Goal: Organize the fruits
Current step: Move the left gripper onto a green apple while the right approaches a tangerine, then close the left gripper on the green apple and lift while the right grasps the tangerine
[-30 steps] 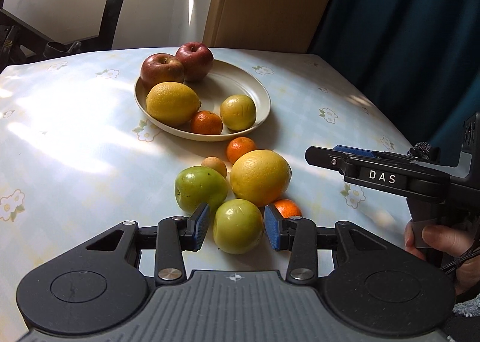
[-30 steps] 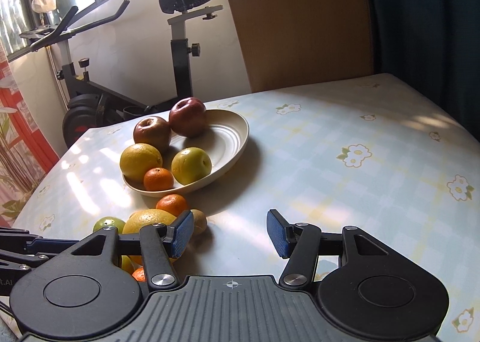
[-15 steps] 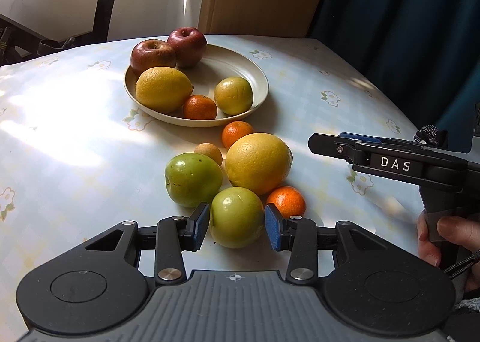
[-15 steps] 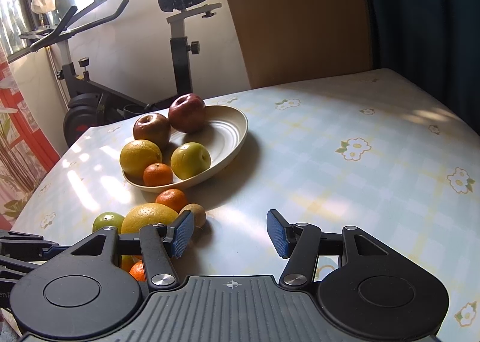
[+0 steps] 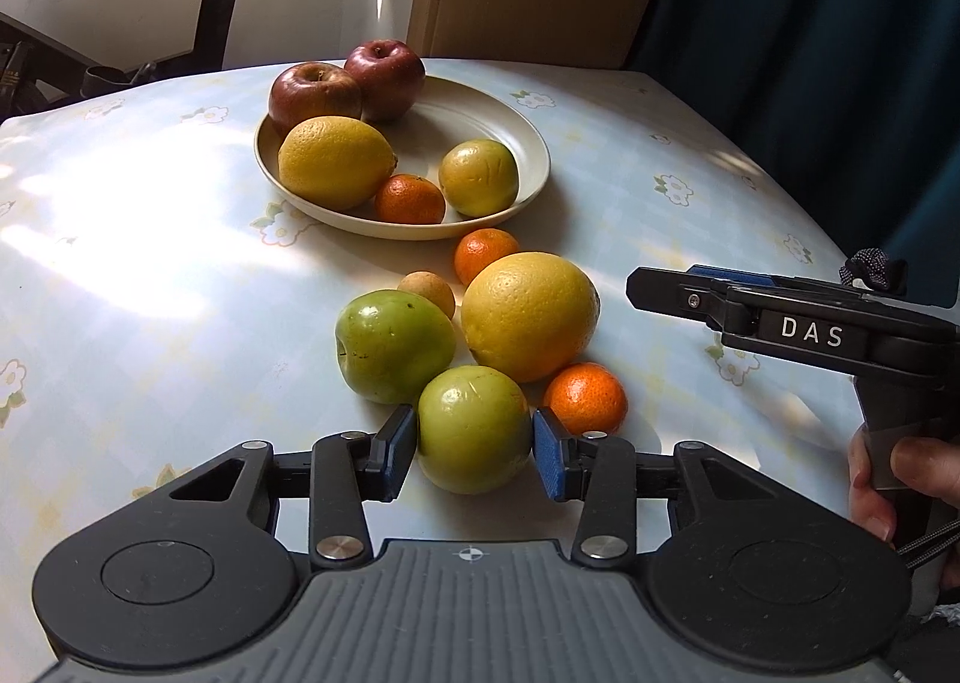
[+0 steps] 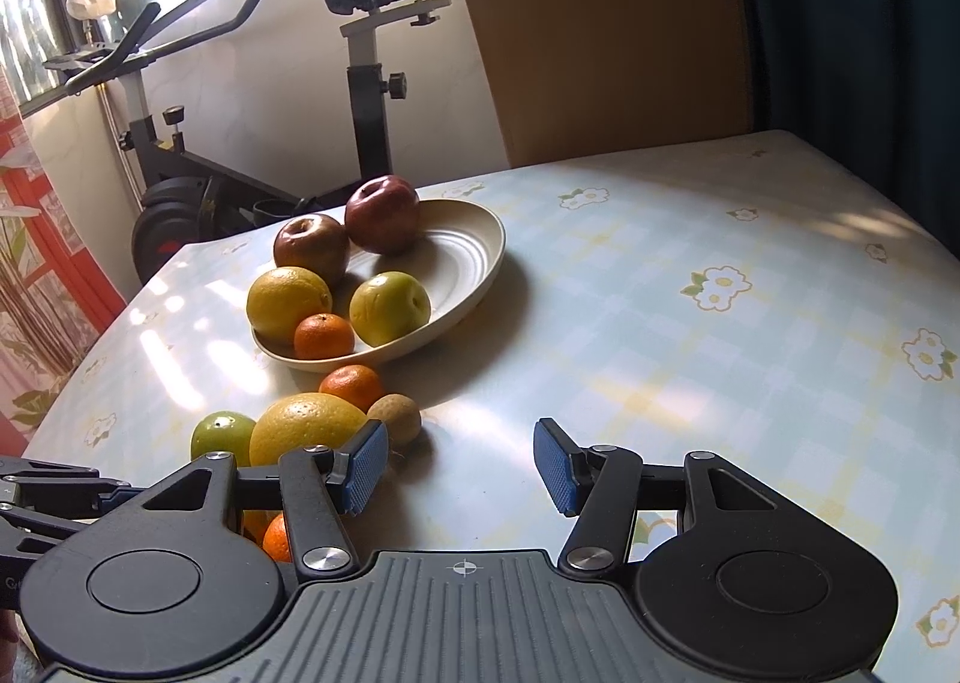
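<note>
You are bracketing the green apple (image 5: pixel 473 430) with the left gripper (image 5: pixel 474 452), jaws apart beside it, ready to clamp; right gripper (image 6: pixel 461 466) is waiting, jaws apart and empty.

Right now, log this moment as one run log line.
left gripper: around nearest green apple on table, grip unclear | right gripper: open, empty | plate: five fruits
</note>
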